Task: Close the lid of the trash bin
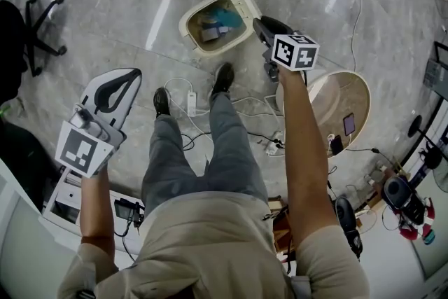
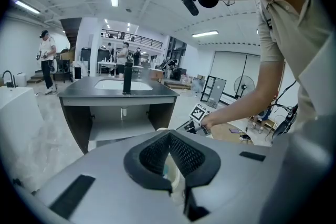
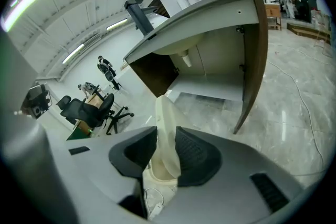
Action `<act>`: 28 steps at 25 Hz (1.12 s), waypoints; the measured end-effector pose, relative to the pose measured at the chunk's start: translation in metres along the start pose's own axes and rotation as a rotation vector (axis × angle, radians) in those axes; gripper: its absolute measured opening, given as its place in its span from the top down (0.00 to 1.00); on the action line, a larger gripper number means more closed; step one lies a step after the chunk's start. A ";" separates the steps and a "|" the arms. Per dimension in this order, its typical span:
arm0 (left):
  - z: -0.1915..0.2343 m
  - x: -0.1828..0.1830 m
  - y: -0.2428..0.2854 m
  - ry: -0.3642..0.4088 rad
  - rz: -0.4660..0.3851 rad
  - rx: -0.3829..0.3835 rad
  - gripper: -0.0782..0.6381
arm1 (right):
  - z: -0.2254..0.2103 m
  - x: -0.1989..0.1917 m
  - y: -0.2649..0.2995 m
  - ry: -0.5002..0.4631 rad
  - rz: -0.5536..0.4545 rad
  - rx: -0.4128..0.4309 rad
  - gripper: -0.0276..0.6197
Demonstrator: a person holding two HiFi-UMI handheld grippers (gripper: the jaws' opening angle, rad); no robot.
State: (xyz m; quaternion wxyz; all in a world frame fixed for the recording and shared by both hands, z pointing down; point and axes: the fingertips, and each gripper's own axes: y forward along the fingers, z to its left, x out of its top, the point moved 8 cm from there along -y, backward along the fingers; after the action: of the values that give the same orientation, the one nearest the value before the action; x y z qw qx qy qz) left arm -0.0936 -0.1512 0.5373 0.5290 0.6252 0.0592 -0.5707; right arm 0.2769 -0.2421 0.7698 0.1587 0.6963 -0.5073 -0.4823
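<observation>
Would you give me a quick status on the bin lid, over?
Left gripper shut, empty, held aside. Right gripper astride the raised lid, grip unconfirmed. Trash bin open, rubbish inside. Cables on floor, none across the opening.

Your head camera looks steeply down past your legs at the bin (image 1: 215, 26) just ahead of your feet, with the right gripper (image 1: 259, 26) at the bin's rim and the left gripper (image 1: 126, 80) well back from it. Each gripper camera looks along its own jaws, past the bin to the counter (image 2: 118, 93) beyond. The right one has the lid (image 3: 167, 134) very near, and the left, farther back, takes in the right gripper too.
</observation>
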 end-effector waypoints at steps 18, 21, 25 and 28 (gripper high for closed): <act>0.041 -0.035 -0.025 -0.052 -0.003 0.007 0.87 | 0.074 -0.064 0.063 -0.085 0.214 0.066 0.79; 0.045 -0.046 -0.029 -0.066 -0.001 0.008 0.87 | 0.080 -0.079 0.076 -0.088 0.252 0.070 0.79; 0.050 -0.060 -0.034 -0.081 -0.007 0.017 0.87 | 0.086 -0.093 0.093 -0.083 0.289 0.073 0.80; 0.050 -0.069 -0.040 -0.095 -0.012 0.028 0.87 | 0.091 -0.104 0.104 -0.090 0.312 0.067 0.81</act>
State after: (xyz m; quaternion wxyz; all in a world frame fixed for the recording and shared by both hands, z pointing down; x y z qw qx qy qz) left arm -0.1769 -0.1336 0.5770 0.5192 0.6043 0.0299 -0.6037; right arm 0.1420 -0.1737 0.8526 0.1856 0.5916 -0.6316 -0.4654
